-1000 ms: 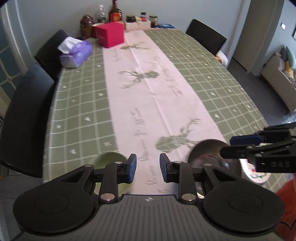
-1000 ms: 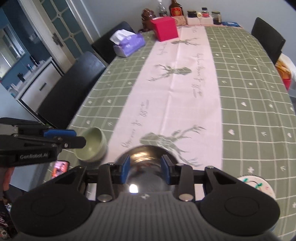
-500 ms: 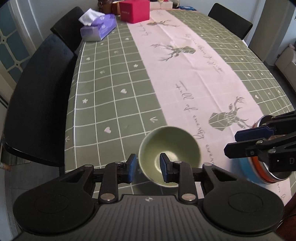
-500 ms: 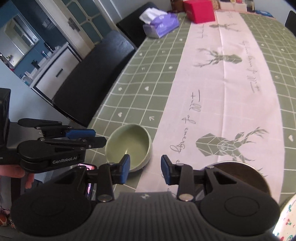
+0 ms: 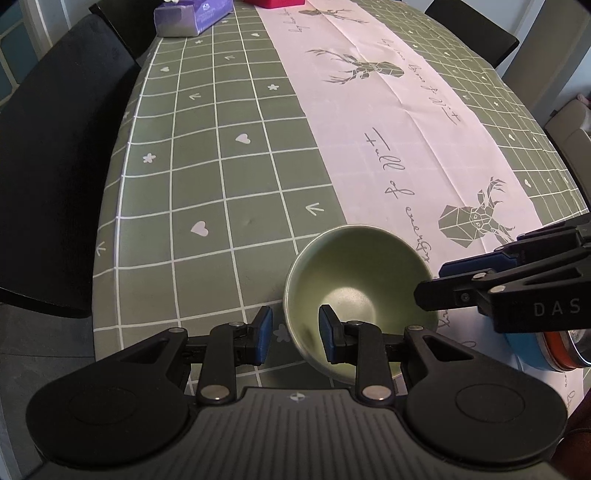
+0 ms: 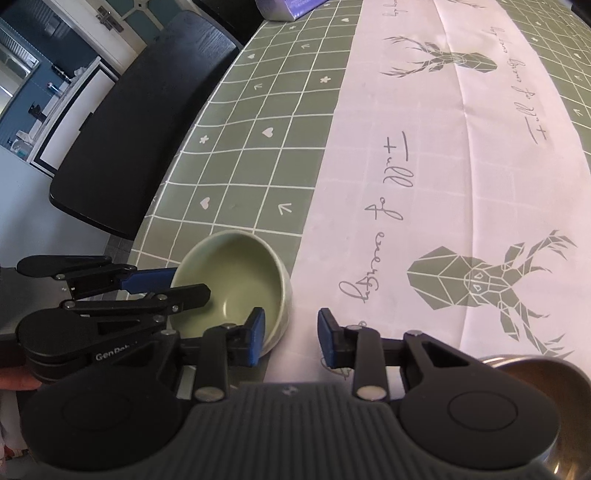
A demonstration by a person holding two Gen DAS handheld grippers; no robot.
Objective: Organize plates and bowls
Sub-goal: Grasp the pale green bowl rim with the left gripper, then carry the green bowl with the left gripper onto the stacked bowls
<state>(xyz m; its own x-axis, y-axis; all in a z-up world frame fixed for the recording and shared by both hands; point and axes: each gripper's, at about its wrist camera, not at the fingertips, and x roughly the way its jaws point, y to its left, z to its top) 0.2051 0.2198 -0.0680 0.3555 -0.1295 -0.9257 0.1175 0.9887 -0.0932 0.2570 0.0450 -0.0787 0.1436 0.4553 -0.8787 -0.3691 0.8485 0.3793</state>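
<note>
2 grippers close in: our left gripper (image 5: 295,334) straddles the near rim of the green bowl (image 5: 360,291) at the table (image 5: 221,184) edge, jaws part-open, not yet pinching. Our right gripper (image 6: 291,336), just narrowing, holds nothing, bowl to its left.

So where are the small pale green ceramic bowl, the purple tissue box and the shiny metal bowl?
Small pale green ceramic bowl (image 5: 354,295): left wrist view, inner floor.
Purple tissue box (image 5: 192,16): left wrist view, front side.
Shiny metal bowl (image 6: 532,373): right wrist view, inside near the rim.
</note>
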